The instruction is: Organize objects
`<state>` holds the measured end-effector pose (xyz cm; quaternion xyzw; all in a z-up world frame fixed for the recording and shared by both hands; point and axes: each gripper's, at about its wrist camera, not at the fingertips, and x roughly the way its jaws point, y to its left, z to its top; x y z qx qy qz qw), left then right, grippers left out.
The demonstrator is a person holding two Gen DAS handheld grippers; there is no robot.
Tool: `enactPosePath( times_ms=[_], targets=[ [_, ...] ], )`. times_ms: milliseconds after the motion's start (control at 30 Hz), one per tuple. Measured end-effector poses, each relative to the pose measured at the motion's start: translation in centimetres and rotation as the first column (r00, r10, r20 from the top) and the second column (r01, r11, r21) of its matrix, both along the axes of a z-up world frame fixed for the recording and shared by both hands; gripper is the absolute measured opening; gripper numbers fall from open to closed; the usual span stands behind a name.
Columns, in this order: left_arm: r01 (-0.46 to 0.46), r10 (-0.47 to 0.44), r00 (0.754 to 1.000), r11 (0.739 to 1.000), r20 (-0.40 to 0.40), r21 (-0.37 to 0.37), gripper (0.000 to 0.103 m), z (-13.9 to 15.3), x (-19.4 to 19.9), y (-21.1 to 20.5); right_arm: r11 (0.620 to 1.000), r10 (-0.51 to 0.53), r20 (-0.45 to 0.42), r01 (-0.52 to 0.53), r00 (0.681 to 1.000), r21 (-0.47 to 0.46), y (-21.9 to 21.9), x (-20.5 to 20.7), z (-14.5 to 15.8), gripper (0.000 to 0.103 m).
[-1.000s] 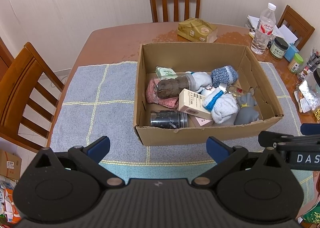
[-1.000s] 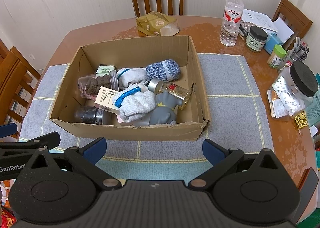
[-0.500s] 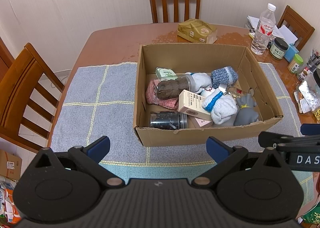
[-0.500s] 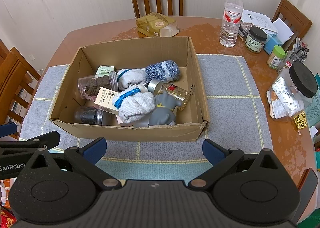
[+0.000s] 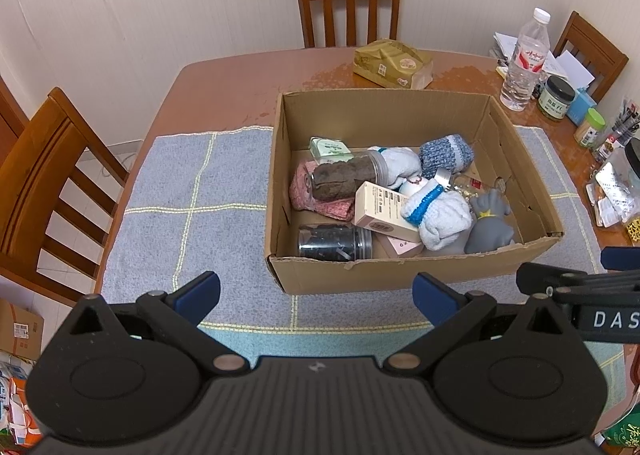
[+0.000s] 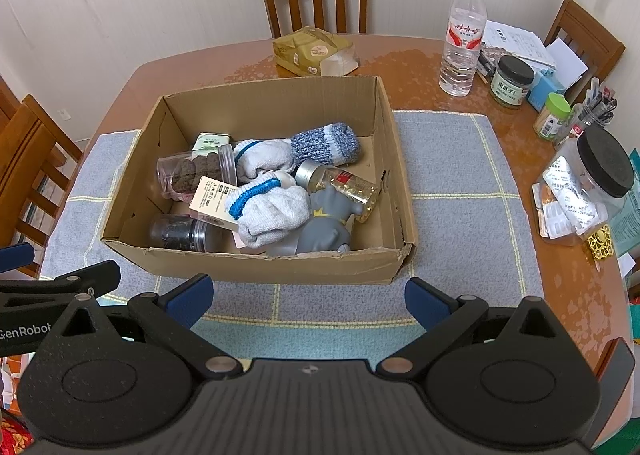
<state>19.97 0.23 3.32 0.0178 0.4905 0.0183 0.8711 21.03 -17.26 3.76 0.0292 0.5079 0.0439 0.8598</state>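
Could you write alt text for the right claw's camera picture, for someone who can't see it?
An open cardboard box sits on a grey placemat on a wooden table, filled with rolled socks, clear jars, a small carton and a grey toy. The right claw hangs open and empty in front of it; a water bottle stands behind.

one box (image 6: 256,267), three socks (image 6: 272,211), three jars (image 6: 196,171)

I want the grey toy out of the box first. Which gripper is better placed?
Probably right. The grey toy lies in the cardboard box's right half, nearer the open right gripper; the left gripper faces the jars.
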Motion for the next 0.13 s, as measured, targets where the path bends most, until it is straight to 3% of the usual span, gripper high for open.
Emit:
enactPosePath(
  times_ms=[133],
  targets=[
    [0.001,-0.001,1.000,1.000,-0.001,0.000,0.102,-0.01,-0.01,0.00,1.000,-0.001,-0.001,0.001,1.000,0.000,0.01,0.00,-0.02,0.103]
  ],
)
